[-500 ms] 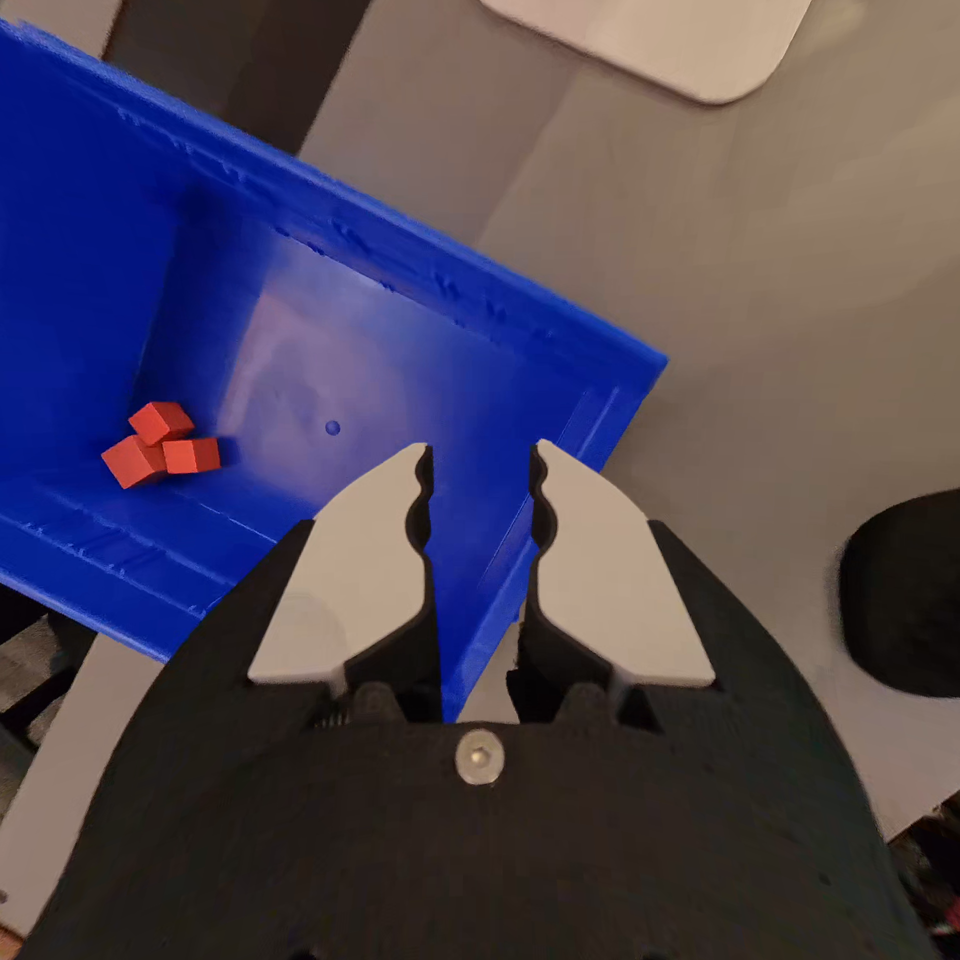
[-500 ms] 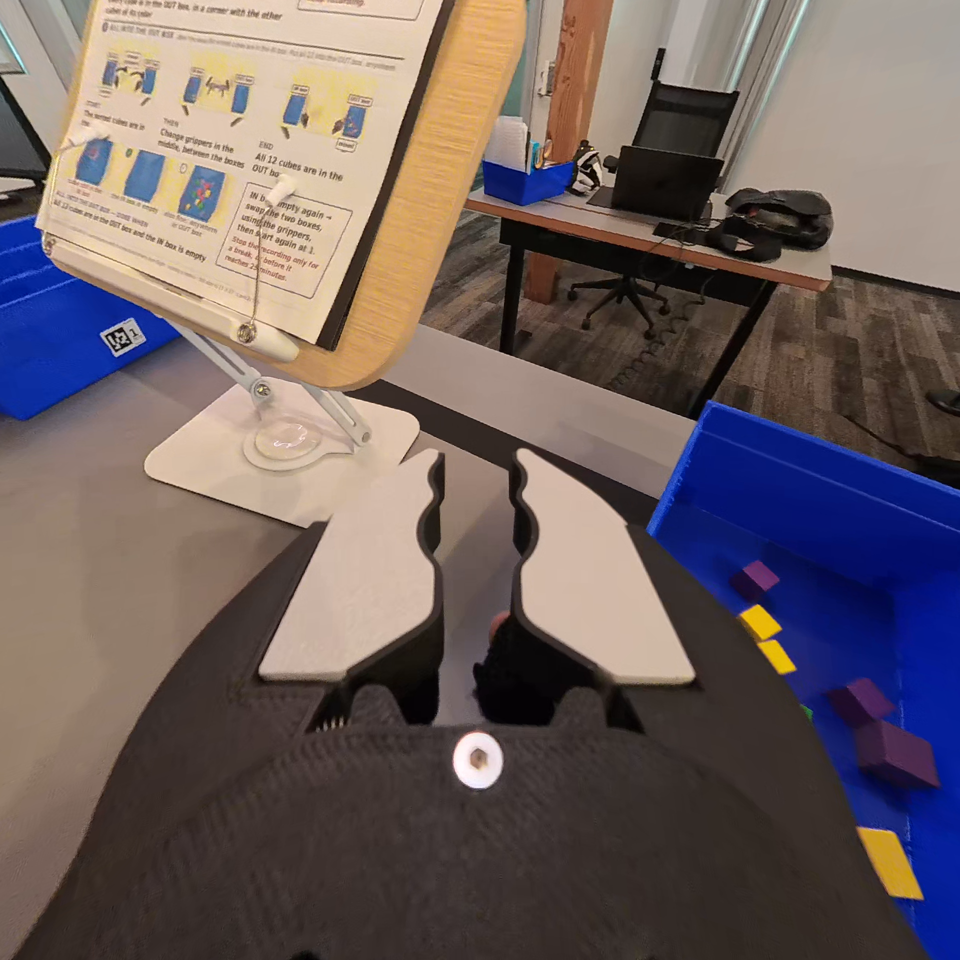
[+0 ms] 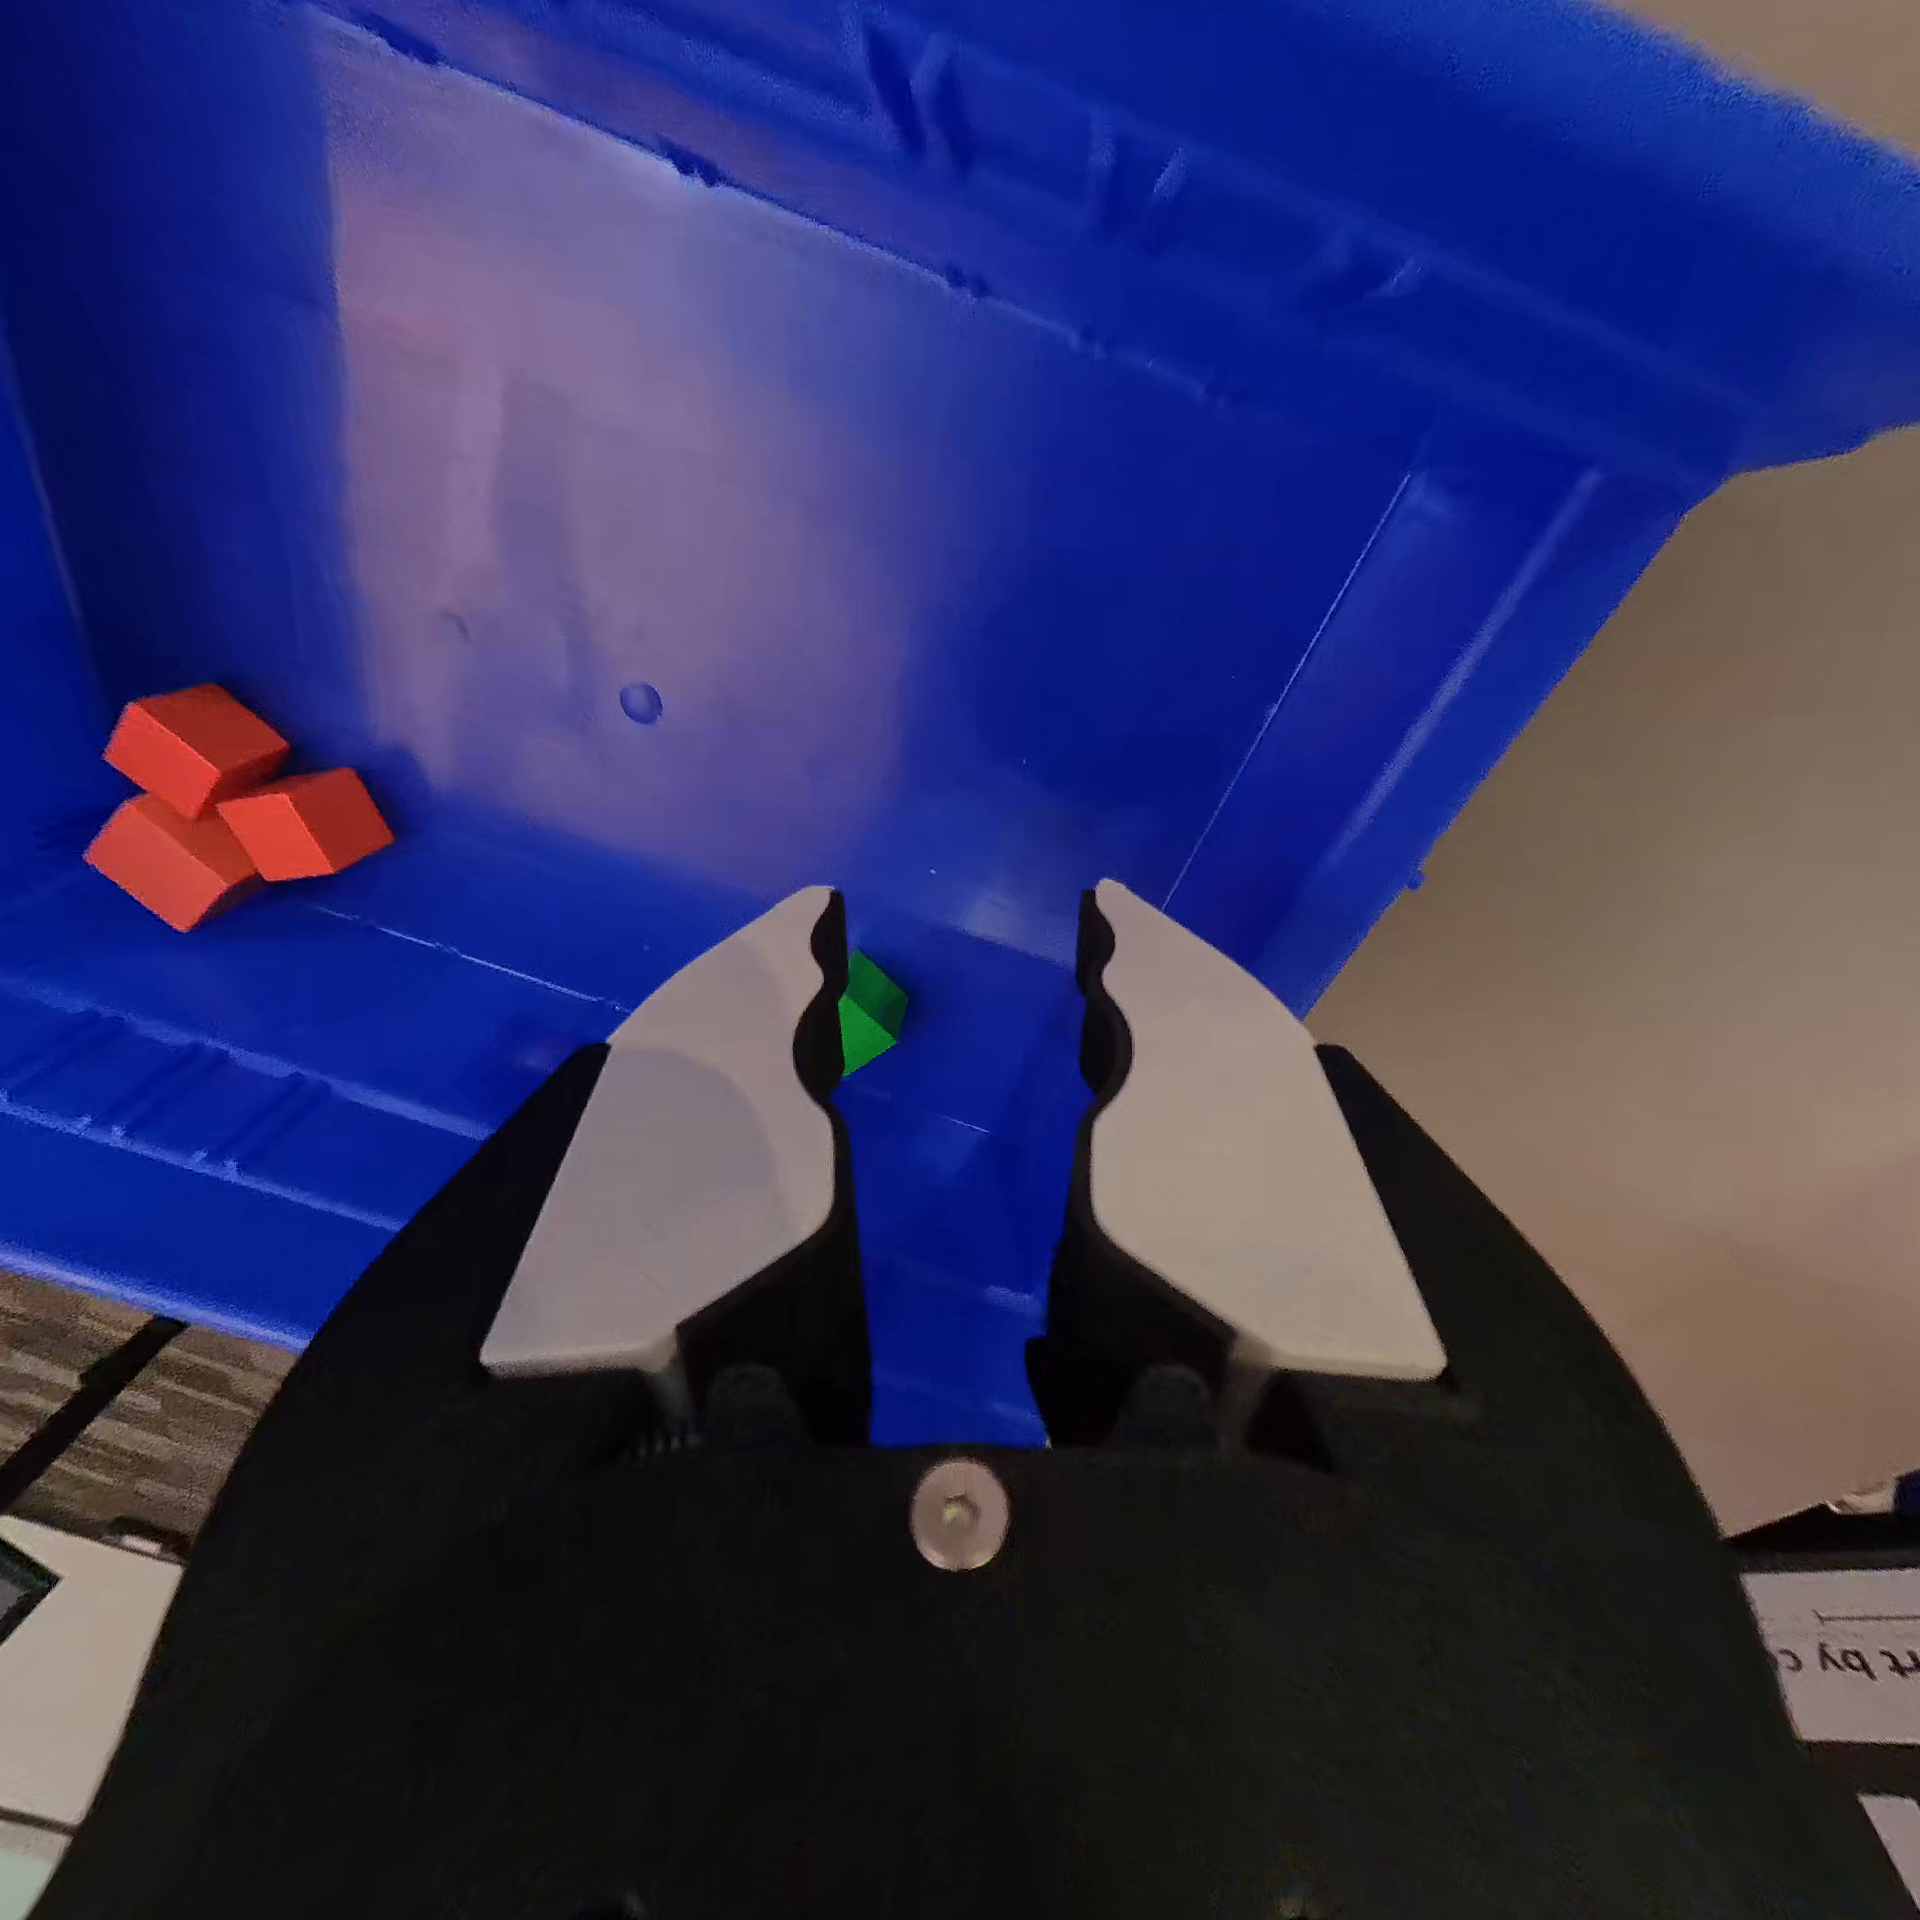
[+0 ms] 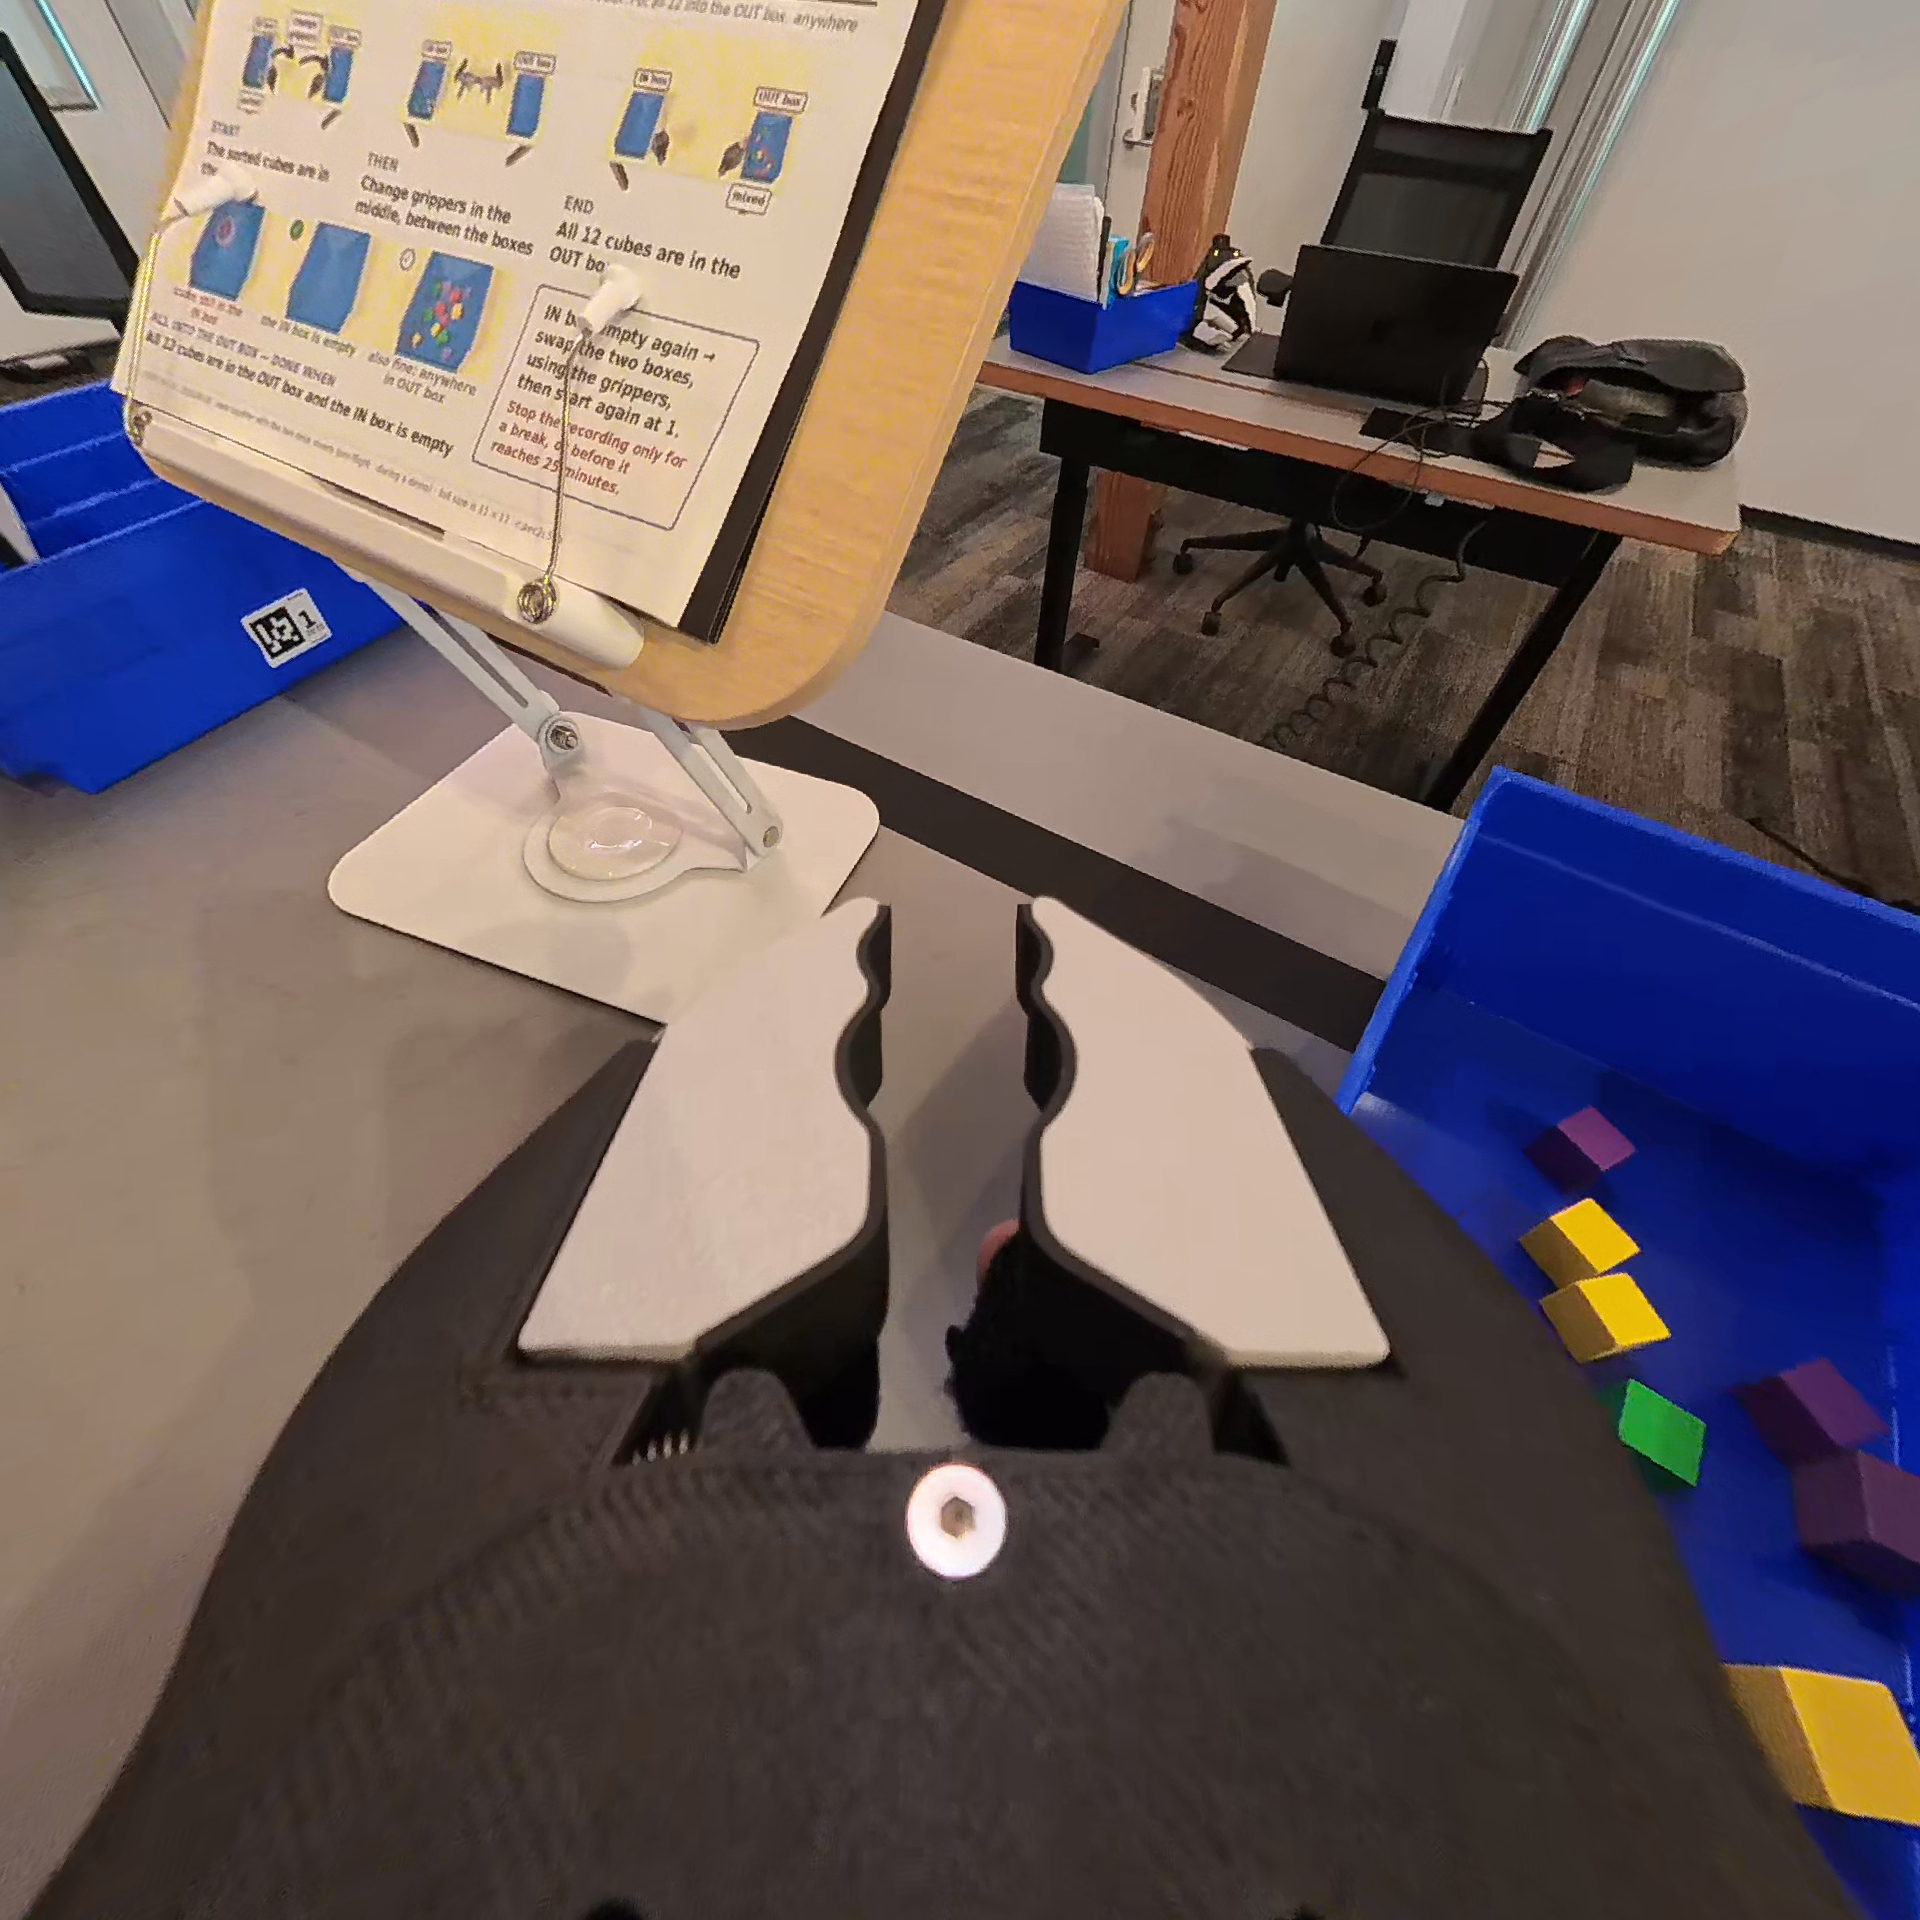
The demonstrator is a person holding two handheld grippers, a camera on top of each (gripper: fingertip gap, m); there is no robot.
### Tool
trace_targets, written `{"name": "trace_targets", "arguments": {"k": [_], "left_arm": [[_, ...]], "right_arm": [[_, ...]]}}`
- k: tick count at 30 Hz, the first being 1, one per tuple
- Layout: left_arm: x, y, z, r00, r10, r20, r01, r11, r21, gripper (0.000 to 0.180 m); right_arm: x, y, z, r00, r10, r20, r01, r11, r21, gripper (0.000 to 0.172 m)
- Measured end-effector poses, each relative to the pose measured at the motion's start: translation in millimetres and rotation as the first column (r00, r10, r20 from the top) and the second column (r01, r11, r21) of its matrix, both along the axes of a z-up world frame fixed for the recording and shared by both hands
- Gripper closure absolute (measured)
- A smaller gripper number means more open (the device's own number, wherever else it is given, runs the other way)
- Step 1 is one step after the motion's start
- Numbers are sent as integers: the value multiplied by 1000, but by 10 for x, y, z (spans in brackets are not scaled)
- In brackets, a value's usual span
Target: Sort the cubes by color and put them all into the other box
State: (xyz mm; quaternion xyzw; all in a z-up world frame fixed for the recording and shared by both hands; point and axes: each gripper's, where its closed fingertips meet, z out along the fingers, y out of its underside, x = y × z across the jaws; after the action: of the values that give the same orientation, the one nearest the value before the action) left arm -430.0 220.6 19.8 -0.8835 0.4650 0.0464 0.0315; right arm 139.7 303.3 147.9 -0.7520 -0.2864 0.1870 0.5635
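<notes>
My grey tabletop (image 4: 208, 1091) carries everything, and its near part is hidden under my own black claw bodies in both views. On it, toward the far edge, stands a wooden board on a white stand (image 4: 613, 862), holding an instruction sheet whose top is cut off.

The blue box under my left claw (image 3: 958, 956) fills most of that view; its far wall (image 3: 1351, 208) is smeared with blur and its left end runs out of frame. In its left near corner three red cubes (image 3: 234, 805) sit bunched together, touching, one resting partly on the others. In its right near corner lies a single green cube (image 3: 871, 1013), half hidden behind my left finger (image 3: 727, 1039), so I cannot tell whether the pad touches it. My left jaws stand wide apart, with bare blue floor between the cube and the other pad, so nothing is clamped.

The second blue box (image 4: 1662, 935) sits at the tabletop's right edge, cut off by the frame and partly covered by my right claw (image 4: 954, 966). Inside it I make out purple cubes (image 4: 1584, 1143), yellow cubes (image 4: 1579, 1242) and one green cube (image 4: 1662, 1429); the nearest ones are blurred and clipped, so I cannot count them surely.

My right jaws are a little apart over bare tabletop, gripping nothing. Deep between the fingers something dark and a small pinkish spot show, too shadowed to identify.
</notes>
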Motion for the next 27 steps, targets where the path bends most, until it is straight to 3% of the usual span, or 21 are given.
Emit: {"name": "trace_targets", "arguments": {"k": [7, 19, 27], "left_arm": [[-94, -86, -79, 996, 83, 29, -81, 995, -54, 142], [-484, -203, -237, 961, 244, -128, -258, 960, -111, 138], [-596, -205, -303, 933, 340, -121, -354, 927, -126, 139]], "right_arm": [[2, -11, -32, 1000, -1, -8, 1, 1000, -7, 149], [-51, -11, -43, 1000, 9, -12, -9, 1000, -9, 149], [-51, -26, -57, 1000, 12, -15, -12, 1000, -12, 149]]}}
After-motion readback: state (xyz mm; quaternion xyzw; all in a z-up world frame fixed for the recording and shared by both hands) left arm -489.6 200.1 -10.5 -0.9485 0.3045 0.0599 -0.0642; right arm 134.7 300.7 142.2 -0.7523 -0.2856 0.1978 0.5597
